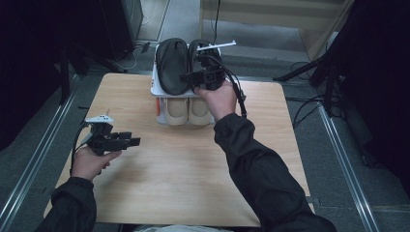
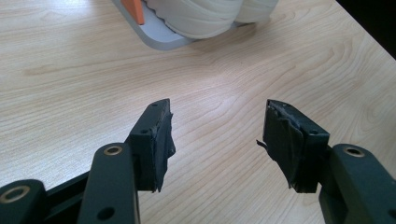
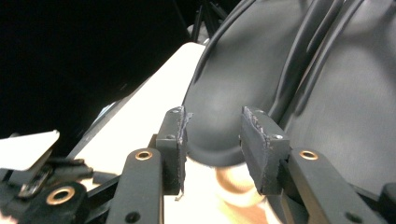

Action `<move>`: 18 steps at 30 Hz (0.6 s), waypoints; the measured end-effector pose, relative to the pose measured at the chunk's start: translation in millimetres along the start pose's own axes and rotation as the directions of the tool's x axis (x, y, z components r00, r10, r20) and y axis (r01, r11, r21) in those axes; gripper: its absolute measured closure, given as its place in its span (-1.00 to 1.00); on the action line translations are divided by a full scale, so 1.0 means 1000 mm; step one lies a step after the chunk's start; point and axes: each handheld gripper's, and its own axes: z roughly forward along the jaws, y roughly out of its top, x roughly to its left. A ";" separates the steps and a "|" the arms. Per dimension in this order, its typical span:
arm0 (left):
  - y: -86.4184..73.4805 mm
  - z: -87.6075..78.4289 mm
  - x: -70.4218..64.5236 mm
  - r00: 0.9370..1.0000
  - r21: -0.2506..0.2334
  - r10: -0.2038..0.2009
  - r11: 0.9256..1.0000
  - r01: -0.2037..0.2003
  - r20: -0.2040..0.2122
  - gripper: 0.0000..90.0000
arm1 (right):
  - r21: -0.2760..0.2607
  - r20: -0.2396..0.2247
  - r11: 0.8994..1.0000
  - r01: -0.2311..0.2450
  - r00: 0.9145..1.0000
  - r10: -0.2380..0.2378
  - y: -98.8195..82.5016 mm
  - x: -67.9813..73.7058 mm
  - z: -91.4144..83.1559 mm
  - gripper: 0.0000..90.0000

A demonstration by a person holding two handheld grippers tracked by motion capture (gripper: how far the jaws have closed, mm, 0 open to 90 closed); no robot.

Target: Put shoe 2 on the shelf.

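Pale wood sets the stage: the light wooden tabletop [image 1: 193,159] carries everything, and at its left the left gripper [image 1: 133,141] rests low over bare boards, well apart from the action, its jaws spread wide with nothing between them, just grain in the left gripper view. Moving toward the middle, a small white two-tier shoe rack [image 1: 155,79] stands at the table's far edge; a pair of cream rounded-toe shoes [image 1: 187,109] sits on the lower shelf, and on top lie the two black rubbery slippers, the left black slipper [image 1: 171,65] lying flat, soles and straps dark and matte. Over to the right, the right gripper [image 1: 188,77] reaches in at the rack's top tier, pointing left across the near end of the right black slipper [image 3: 219,107]. In the right gripper view its jaws stand partway apart, one on each side of the slipper's rounded near end; whether the pads [image 3: 259,149] already press on it I cannot tell. My read: that slipper looks light, soft and bendy, likely to flop if pinched at the tip, so the thick rim of the sole seems the surer place to bite, and the rubber should give decent friction.
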 end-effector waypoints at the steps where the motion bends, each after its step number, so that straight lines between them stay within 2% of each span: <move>1: 0.000 0.000 0.000 1.000 0.000 0.000 1.000 0.000 -0.001 -0.05 | 0.001 -0.008 1.000 0.005 1.000 -0.005 -0.003 0.000 -0.002 0.39; 6: 0.000 0.000 0.000 1.000 0.002 0.002 1.000 -0.002 -0.002 -0.05 | -0.005 -0.046 1.000 0.017 0.999 -0.017 -0.016 0.000 -0.013 0.38; 11: 0.000 0.001 0.000 1.000 0.003 0.002 1.000 -0.002 -0.004 -0.05 | -0.010 -0.066 0.998 0.055 0.996 -0.055 -0.034 0.001 -0.021 0.38; 18: 0.001 0.001 -0.002 1.000 -0.001 0.009 1.000 -0.009 -0.002 -0.05 | -0.002 -0.086 0.999 0.053 0.995 -0.053 -0.058 -0.005 -0.029 0.35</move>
